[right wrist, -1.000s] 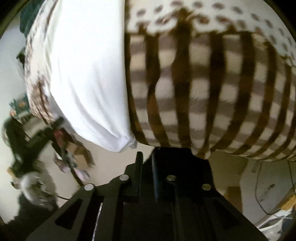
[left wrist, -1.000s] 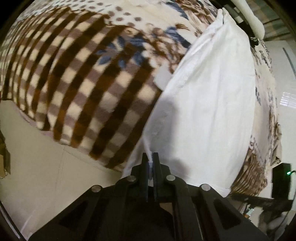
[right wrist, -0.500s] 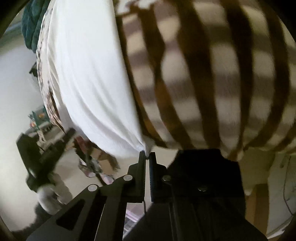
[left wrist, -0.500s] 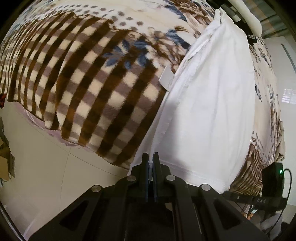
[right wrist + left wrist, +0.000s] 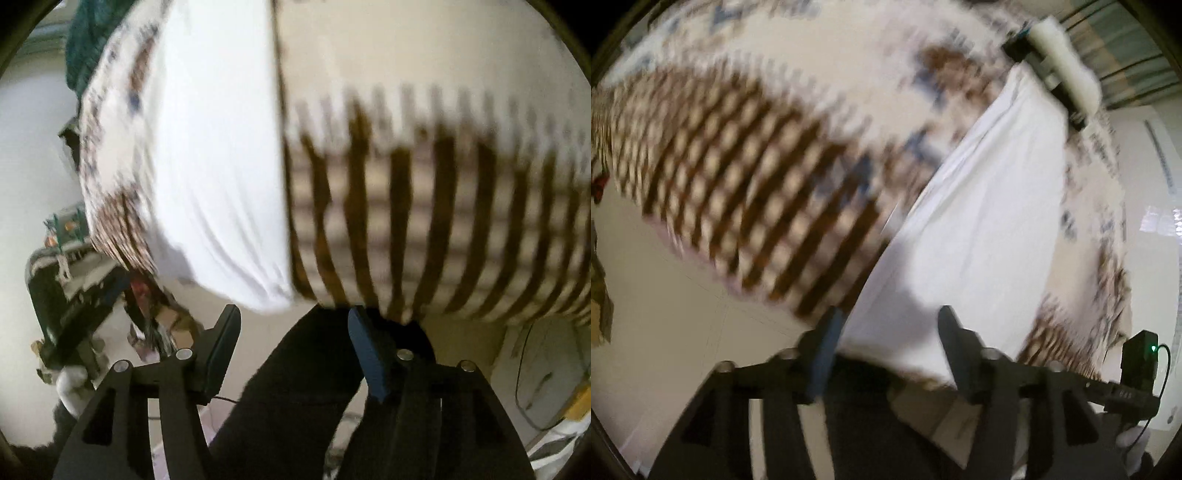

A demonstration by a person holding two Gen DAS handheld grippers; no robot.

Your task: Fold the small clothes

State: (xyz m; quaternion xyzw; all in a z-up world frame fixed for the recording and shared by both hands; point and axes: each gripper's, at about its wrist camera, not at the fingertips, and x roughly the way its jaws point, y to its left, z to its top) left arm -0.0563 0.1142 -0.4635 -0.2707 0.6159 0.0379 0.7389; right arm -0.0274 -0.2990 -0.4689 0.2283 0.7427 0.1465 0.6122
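A white garment [image 5: 982, 221] lies flat on a brown-checked, flowered blanket [image 5: 750, 177], reaching to the near edge. My left gripper [image 5: 890, 332] is open, its jaws wide apart over the garment's near edge, holding nothing. In the right wrist view the garment [image 5: 218, 166] lies at the left on the blanket [image 5: 424, 192]. My right gripper [image 5: 293, 328] is open and empty, just below the garment's near corner. Both views are blurred by motion.
The blanket hangs over the surface's edge above a pale tiled floor [image 5: 665, 325]. A dark device with a green light [image 5: 1141, 354] stands at the right. A teal cloth [image 5: 88, 40] lies at the far end. Clutter and a dark stand [image 5: 74, 295] sit on the floor at the left.
Both grippers were shut on the garment's near edge and corner; both have opened and let it go. The garment now rests on the blanket. Both cameras are moving.
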